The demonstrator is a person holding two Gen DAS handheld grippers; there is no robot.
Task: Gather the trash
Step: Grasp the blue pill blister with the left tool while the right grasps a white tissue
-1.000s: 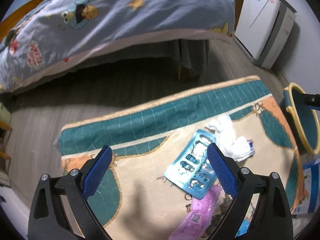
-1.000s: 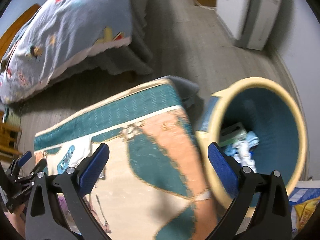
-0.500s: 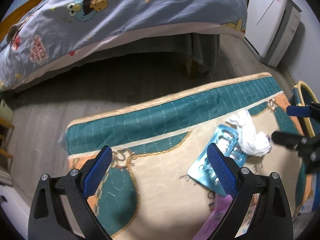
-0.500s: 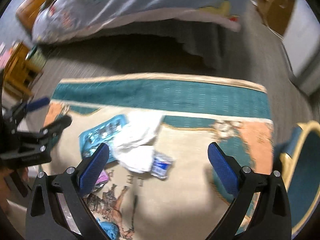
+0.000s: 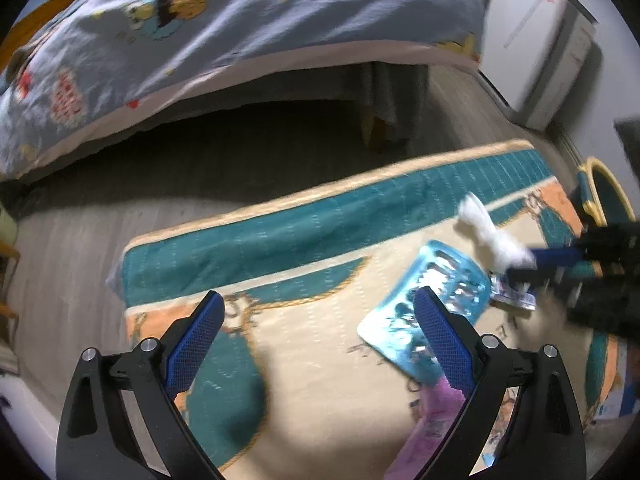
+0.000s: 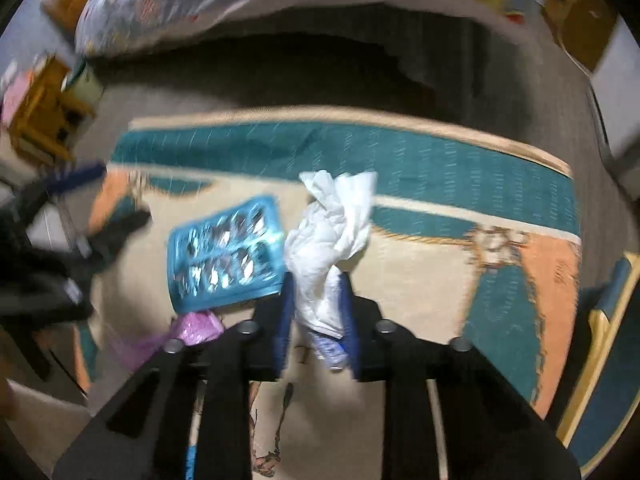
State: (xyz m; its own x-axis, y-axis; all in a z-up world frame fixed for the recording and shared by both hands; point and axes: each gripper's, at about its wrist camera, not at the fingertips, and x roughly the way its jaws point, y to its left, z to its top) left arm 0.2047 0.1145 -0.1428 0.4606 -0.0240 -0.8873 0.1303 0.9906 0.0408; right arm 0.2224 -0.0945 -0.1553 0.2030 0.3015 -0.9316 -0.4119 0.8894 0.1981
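Rug [image 6: 440, 160]: right hand-held gripper [image 6: 316, 300] just closed, pinching tissue [image 6: 332, 224]; blister pack [image 6: 228, 252] beside; left hand-held gripper [image 5: 320, 336] spread.

Crumpled white tissue paper [image 6: 332, 236], glossy blue plastic blister tray [image 6: 228, 256], quilted cloth rug [image 5: 320, 344]

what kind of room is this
Most likely a bedroom, perhaps a child's: a bed with a cartoon-print duvet stands over a wood-look floor, with a patterned teal rug beside it and a bin at the rug's end.
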